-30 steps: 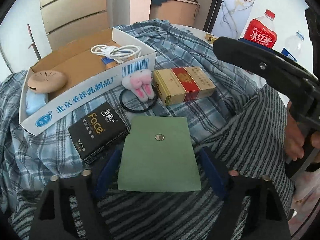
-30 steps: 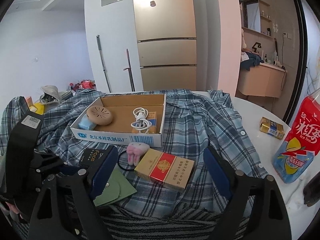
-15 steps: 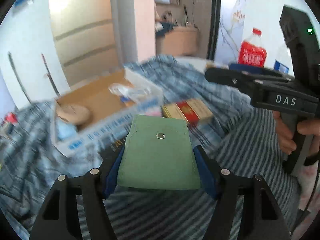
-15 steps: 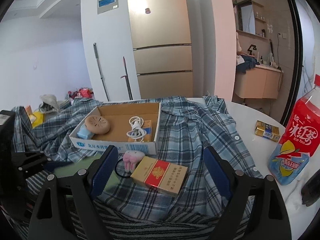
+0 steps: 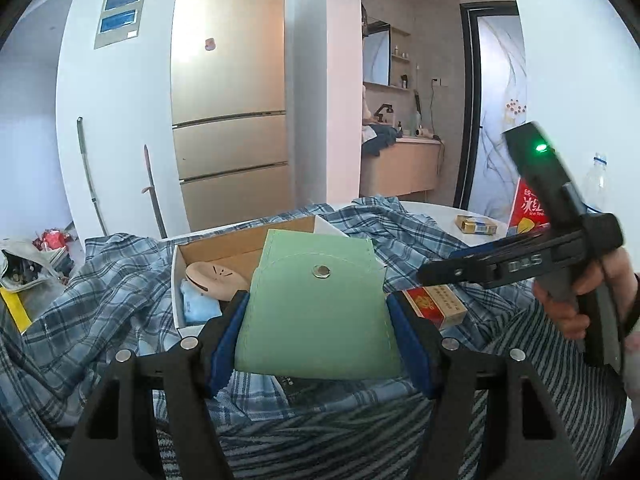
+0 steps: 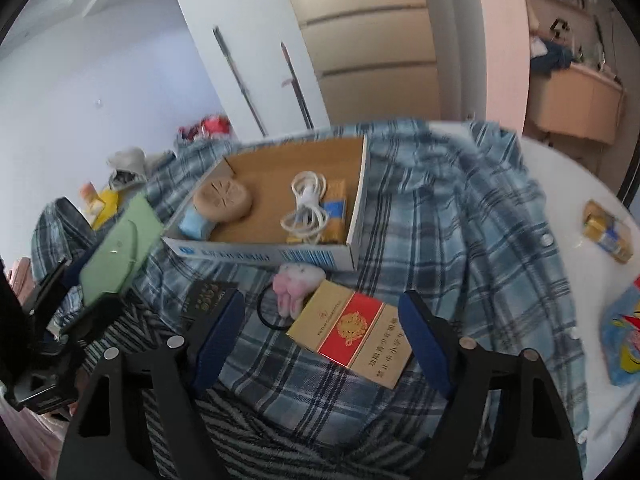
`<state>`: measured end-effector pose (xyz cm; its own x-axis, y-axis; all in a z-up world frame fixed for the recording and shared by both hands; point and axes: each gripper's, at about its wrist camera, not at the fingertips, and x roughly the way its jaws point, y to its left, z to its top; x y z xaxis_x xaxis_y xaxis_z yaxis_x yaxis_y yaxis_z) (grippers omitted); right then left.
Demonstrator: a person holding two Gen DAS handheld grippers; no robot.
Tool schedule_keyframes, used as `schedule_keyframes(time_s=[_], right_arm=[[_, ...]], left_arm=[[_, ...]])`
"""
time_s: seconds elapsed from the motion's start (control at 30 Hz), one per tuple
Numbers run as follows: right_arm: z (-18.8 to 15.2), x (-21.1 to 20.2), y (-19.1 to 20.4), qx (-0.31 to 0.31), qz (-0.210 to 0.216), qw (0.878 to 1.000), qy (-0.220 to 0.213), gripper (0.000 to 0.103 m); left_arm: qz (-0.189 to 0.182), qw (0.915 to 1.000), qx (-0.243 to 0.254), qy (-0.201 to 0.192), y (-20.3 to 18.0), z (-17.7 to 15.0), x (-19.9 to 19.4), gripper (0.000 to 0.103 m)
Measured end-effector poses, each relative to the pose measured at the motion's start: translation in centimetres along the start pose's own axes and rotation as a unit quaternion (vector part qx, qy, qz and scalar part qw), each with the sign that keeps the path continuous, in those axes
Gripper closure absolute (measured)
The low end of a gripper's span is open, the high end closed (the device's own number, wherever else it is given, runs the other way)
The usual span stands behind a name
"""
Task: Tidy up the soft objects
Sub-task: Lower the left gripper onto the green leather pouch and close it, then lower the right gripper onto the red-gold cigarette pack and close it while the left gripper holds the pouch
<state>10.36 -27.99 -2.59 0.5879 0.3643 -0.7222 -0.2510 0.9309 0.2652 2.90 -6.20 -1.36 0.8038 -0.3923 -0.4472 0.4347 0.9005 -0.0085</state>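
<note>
Left gripper (image 5: 318, 334) had closed on the green pouch (image 5: 320, 304) within the past second, pads pressed on both its side edges, and lifted it off the striped cloth (image 5: 400, 440). The pouch now hung in the air before the cardboard box (image 5: 224, 246), blocking part of it. Judgement: pick completed, carry toward the box under way.

Right gripper (image 6: 320, 338) stood spread with nothing pinched; its jaws had just narrowed somewhat. It now pointed lower, at the red-and-gold carton (image 6: 352, 334), which lay between the fingers, the plush bunny hair tie (image 6: 294, 284) just beyond. Likely next pick; which of the two, unclear.
</note>
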Motion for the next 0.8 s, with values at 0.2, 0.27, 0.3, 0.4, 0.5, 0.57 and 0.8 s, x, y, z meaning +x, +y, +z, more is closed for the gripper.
schedule_keyframes(time_s=[0.2, 0.27, 0.3, 0.4, 0.5, 0.57, 0.8], right_arm=[[0.8, 2.9, -0.9, 0.006, -0.004, 0.999, 0.046, 0.025], [1.0, 3.7, -1.5, 0.009, -0.004, 0.998, 0.061, 0.025], [1.1, 4.0, -1.7, 0.014, -0.002, 0.998, 0.069, 0.025], [0.9, 4.5, -2.6, 0.035, 0.021, 0.996, 0.083, 0.025], [0.6, 4.1, -2.3, 0.021, 0.013, 0.995, 0.092, 0.025], [0.3, 3.9, -2.2, 0.018, 0.018, 0.995, 0.098, 0.025], [1.8, 3.4, -2.9, 0.021, -0.019, 0.997, 0.068, 0.025]], left_arm=[[-0.003, 1.0000, -0.001, -0.008, -0.2, -0.4, -0.2, 0.032], [-0.004, 0.9999, 0.005, -0.012, -0.5, -0.5, -0.4, 0.032], [-0.004, 0.9999, 0.007, -0.013, -0.6, -0.6, -0.4, 0.032], [-0.011, 0.9999, 0.008, -0.010, -0.7, -0.6, -0.3, 0.032], [-0.013, 0.9999, 0.000, -0.008, -0.5, -0.6, -0.2, 0.032], [-0.015, 0.9999, -0.002, -0.005, -0.5, -0.6, -0.2, 0.032], [-0.009, 0.9999, -0.003, -0.010, -0.4, -0.7, -0.3, 0.032]])
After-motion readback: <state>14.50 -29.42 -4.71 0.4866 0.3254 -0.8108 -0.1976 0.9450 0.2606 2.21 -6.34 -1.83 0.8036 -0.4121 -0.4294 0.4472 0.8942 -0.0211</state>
